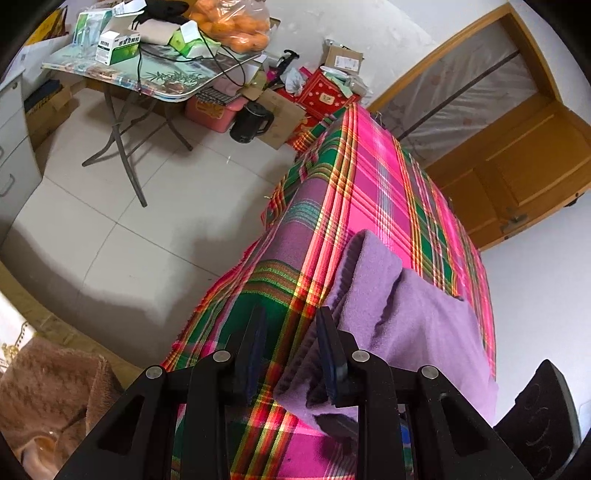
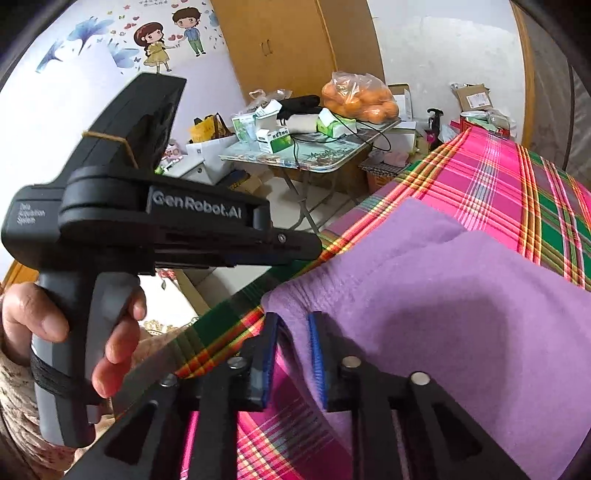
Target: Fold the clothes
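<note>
Soft purple fleece garment (image 2: pixel 461 306) lies folded over on a bed covered with a pink, green and yellow plaid sheet (image 2: pixel 491 184), near the bed's near edge. Its ribbed hem edge (image 1: pixel 347 273) faces the floor side.

Right gripper (image 2: pixel 291 354), black with blue-faced pads: jaws part open, near corner of the purple garment between them. The fabric edge appears to touch the right-hand pad (image 2: pixel 317 362), a gap shows at the left-hand one; cannot tell if it is actually pinched.

Left gripper (image 1: pixel 291 350), black, dark pads: jaws part open over the plaid sheet, the garment's hem lying against the right-hand finger (image 1: pixel 330 350). Nothing clamped between the pads as far as visible. In the right wrist view the left gripper's body (image 2: pixel 159 221) sits just left of the garment, a person's hand (image 2: pixel 74 325) wrapped round its grey handle.

Beyond the bed: pale tiled floor (image 1: pixel 110 221), folding metal-legged table (image 1: pixel 147 81) loaded with green-and-white boxes (image 1: pixel 118 46), and a clear plastic bag of oranges (image 1: pixel 236 26). Black electric kettle (image 1: pixel 251 122) on the floor by a pile of cardboard and red boxes. Wooden door (image 1: pixel 517 166) behind the bed. Cartoon wall stickers (image 2: pixel 166 37) in the right wrist view.
</note>
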`<state>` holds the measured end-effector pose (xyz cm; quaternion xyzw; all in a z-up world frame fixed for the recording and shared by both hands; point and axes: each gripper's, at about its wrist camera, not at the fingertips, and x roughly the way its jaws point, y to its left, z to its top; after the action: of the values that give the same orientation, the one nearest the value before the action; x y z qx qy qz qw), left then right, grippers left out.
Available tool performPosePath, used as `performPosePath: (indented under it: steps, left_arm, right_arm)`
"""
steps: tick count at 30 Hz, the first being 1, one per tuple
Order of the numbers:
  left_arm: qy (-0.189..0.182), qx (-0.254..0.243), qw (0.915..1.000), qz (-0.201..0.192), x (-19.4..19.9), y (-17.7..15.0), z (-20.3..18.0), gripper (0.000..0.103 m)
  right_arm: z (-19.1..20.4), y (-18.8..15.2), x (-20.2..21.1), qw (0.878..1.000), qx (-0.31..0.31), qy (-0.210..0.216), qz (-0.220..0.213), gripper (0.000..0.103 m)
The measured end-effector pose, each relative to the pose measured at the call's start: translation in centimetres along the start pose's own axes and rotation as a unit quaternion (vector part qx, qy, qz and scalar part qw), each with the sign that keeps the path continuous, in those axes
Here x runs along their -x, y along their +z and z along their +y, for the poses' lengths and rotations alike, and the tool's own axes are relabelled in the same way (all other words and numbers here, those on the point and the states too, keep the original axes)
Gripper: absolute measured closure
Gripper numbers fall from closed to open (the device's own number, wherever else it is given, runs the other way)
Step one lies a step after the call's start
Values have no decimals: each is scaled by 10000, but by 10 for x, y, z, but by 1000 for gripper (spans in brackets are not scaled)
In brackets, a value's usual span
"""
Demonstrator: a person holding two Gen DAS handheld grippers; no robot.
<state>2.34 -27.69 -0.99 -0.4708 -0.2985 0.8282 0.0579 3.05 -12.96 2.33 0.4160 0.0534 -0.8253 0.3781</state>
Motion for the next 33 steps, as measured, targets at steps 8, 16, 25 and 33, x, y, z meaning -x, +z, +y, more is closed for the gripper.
performPosePath:
  steps: [8,16,25,33]
  left_arm:
    - [-59,108,9998,143,1,0,1,75]
    - [-610,276,9974,272,2,3,0,62]
    - [-1042,457,9914,642,-21,12,-7,60]
    - [-1276,542,9867,854,-30,23,-9,60]
  right_arm:
    - [37,-4,-14,9918,861,-944,37,60]
    - [30,-4,-4,9918,811,-978,-109,85]
    - [25,-11,18,9940,739,-708,-389,91]
    - [20,-11,22,9954,590,-585,-477,91]
